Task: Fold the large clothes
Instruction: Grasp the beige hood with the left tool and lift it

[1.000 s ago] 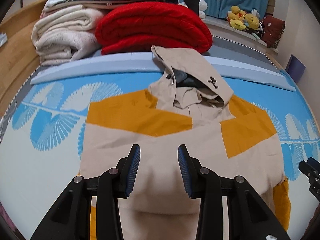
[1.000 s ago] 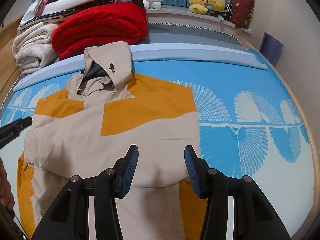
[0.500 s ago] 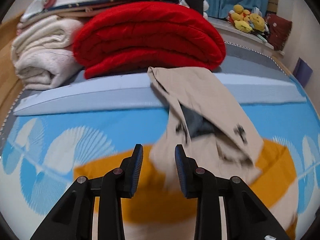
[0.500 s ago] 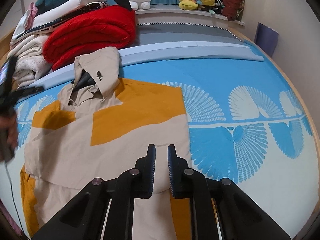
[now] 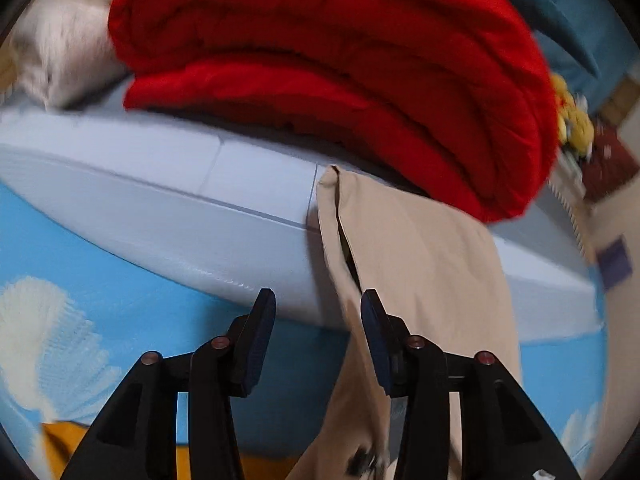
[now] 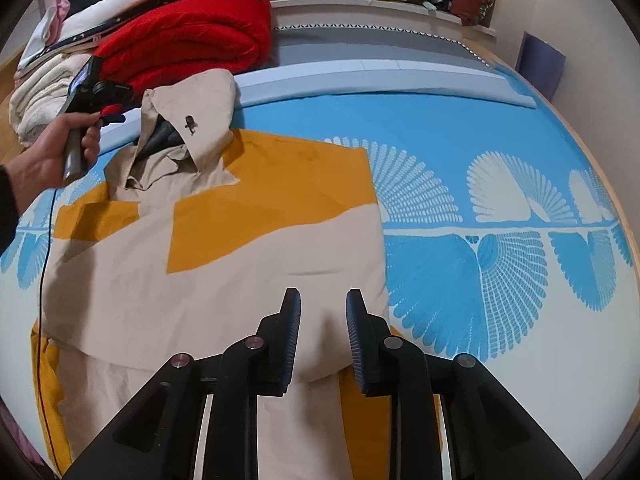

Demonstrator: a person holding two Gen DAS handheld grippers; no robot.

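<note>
While its body lies flat on the blue bed sheet with white fan-shaped prints (image 6: 460,152), the beige and mustard-yellow hooded jacket (image 6: 224,264) runs its long axis from the near edge of the bed toward the far side, hem nearest the right wrist camera and hood pointing away. The beige hood (image 6: 196,100) reaches the pale blue-grey padded strip (image 6: 380,76) that crosses the bed, its tip close to the folded red quilted blanket (image 6: 188,40) beyond. Both sleeves look folded in over the front, though the near left part is hard to read.

The left gripper (image 5: 318,340), seen from the right wrist camera in a hand (image 6: 56,156) at the far left, hangs over the hood's left edge. Its jaws are moderately apart and opening; the hood's edge (image 5: 416,264) lies partly under the gap, blurred, and the pads do not press it.

The right gripper (image 6: 323,336) hovers above the jacket's lower front, right of centre, its jaws narrow and opening, with fabric below them but none pinched.
</note>
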